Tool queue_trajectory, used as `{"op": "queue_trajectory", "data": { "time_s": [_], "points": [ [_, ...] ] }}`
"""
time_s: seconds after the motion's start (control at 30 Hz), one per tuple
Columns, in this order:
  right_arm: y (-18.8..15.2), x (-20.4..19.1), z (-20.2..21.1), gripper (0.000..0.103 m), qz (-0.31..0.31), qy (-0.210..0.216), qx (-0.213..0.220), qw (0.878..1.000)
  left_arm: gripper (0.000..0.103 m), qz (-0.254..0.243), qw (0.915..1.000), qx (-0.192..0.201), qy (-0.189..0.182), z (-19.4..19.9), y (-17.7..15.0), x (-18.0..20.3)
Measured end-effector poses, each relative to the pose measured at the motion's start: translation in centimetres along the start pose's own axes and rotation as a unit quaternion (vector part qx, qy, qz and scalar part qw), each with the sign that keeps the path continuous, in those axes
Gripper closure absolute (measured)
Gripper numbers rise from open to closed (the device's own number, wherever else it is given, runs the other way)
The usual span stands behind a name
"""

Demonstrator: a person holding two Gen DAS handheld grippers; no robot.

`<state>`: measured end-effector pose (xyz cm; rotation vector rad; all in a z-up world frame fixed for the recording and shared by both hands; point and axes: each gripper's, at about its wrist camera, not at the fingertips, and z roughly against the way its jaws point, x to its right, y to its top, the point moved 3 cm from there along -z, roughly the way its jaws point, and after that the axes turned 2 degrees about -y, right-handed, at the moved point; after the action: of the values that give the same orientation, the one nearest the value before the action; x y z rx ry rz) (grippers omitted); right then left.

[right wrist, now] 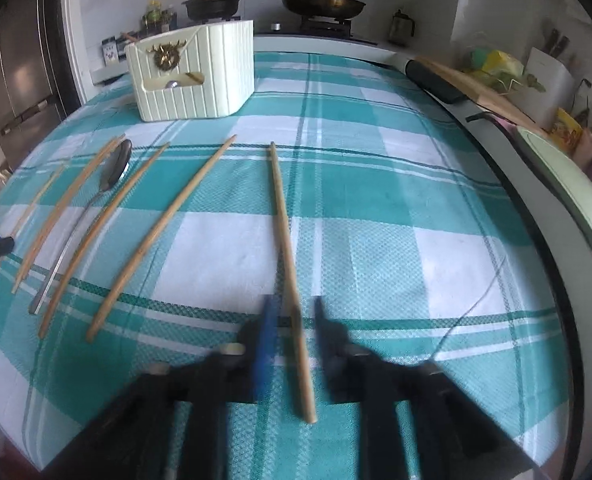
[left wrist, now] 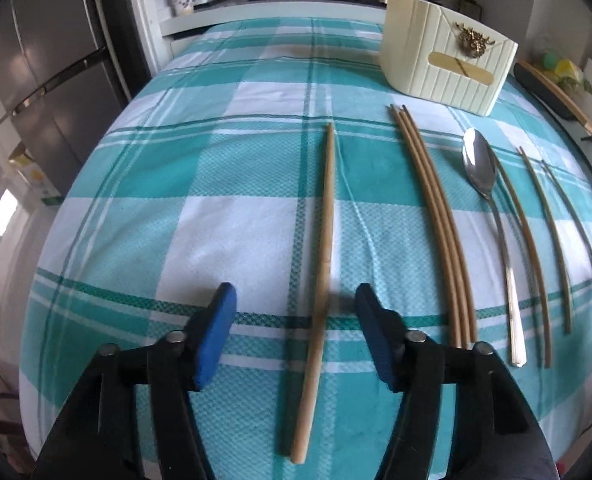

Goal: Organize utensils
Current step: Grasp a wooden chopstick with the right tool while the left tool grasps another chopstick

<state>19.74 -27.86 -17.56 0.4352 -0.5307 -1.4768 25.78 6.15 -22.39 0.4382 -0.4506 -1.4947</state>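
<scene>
Two chopsticks lying loose, one between each gripper's spread fingers: left gripper (left wrist: 296, 300) and right gripper (right wrist: 292, 308) both released, straddling for pickup.

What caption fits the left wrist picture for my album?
Open left tool straddling a chopstick on the checked cloth, spoon and holder beyond.

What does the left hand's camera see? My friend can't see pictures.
The left gripper hangs open over one wooden chopstick on a teal checked tablecloth. More chopsticks and a spoon lie rightward, before a cream holder.
</scene>
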Motion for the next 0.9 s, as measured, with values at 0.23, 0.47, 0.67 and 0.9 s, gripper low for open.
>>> {"op": "queue_trajectory", "data": {
  "time_s": [0.23, 0.47, 0.67, 0.9],
  "points": [
    [0.1, -0.5, -1.5, 0.044, 0.011, 0.017, -0.015, 1.000, 0.009, -0.013, 0.9998, -0.011, 0.011, -1.2, 0.9, -0.3],
    [0.2, -0.4, -1.9, 0.041, 0.016, 0.027, -0.013, 0.999, 0.000, -0.003, 0.9999, -0.015, 0.003, -1.8, 1.0, -1.1],
    [0.3, -0.3, -1.8, 0.039, 0.023, 0.033, -0.012, 0.999, 0.001, -0.006, 0.9999, -0.008, 0.000, -1.8, 0.9, -1.1],
    [0.3, -0.4, -1.9, 0.038, 0.025, 0.033, -0.017, 0.999, 0.000, -0.004, 0.9998, -0.016, -0.010, -1.6, 0.7, -1.3]
  ]
}}
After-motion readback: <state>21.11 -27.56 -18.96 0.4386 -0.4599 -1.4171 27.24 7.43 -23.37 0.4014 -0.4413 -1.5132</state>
